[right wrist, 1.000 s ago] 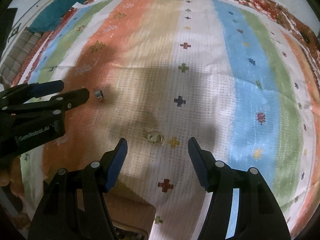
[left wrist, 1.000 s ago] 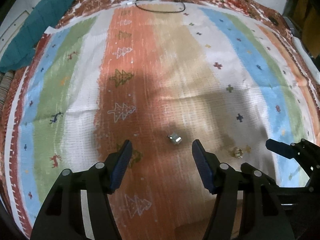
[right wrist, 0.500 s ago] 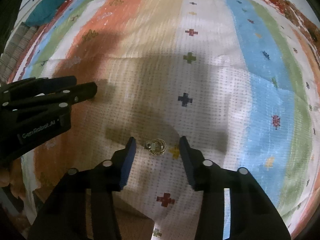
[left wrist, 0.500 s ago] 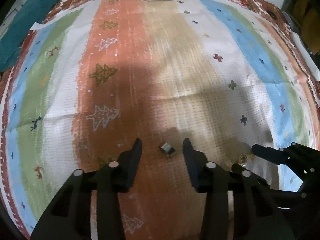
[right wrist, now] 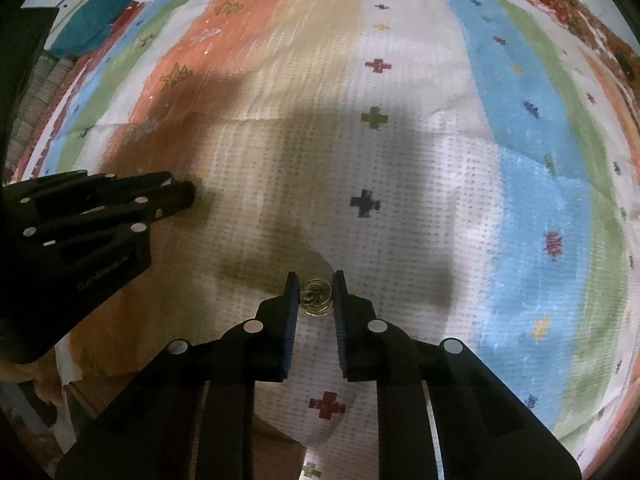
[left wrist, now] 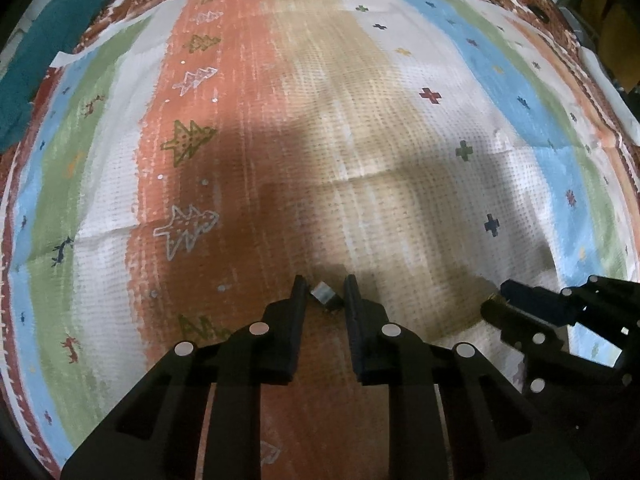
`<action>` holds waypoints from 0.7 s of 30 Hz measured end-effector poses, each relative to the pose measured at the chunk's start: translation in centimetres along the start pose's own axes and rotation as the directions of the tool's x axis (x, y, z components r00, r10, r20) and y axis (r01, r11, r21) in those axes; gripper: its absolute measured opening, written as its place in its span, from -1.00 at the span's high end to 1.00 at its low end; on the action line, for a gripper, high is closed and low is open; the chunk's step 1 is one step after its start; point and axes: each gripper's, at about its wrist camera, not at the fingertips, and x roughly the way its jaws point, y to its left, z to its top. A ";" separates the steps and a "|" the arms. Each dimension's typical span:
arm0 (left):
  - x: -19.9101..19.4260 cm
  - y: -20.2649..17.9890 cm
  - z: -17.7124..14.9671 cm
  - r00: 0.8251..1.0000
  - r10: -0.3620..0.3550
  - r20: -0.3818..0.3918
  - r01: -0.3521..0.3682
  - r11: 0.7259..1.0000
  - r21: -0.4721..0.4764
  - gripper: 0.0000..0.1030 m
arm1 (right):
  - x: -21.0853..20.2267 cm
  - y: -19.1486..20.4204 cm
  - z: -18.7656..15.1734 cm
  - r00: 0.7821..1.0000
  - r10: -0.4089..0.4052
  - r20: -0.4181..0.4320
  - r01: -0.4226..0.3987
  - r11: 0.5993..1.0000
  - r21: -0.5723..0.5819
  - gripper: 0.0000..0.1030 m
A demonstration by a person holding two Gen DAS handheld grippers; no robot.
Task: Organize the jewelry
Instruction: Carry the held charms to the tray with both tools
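Striped cloth (left wrist: 360, 128); silver ring (left wrist: 325, 295) between left tongs (left wrist: 325, 294).

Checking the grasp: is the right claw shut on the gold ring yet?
Apparently shut on it. The right claw has both fingers against the gold ring with no visible gap; whether it has left the cloth, cannot tell.

I count one small silver ring (left wrist: 325, 295), one gold coiled ring (right wrist: 316, 299), one striped patterned cloth (left wrist: 360, 140), two black grippers.
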 end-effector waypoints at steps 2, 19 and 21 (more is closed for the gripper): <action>-0.5 -0.1 0.0 1.000 0.003 0.012 -0.003 1.000 -0.004 0.64 | -0.3 0.0 0.0 1.000 -0.002 0.004 0.002 1.000 -0.002 0.66; -6.2 -0.7 -2.3 0.995 -0.002 0.098 0.004 1.000 -0.012 0.64 | -5.5 1.3 -1.6 0.994 -0.016 0.113 0.019 1.000 -0.025 0.66; -7.2 -0.9 -2.7 0.993 -0.001 0.117 0.002 1.000 -0.008 0.64 | -6.1 1.7 -1.7 0.991 -0.014 0.130 0.017 0.999 -0.027 0.66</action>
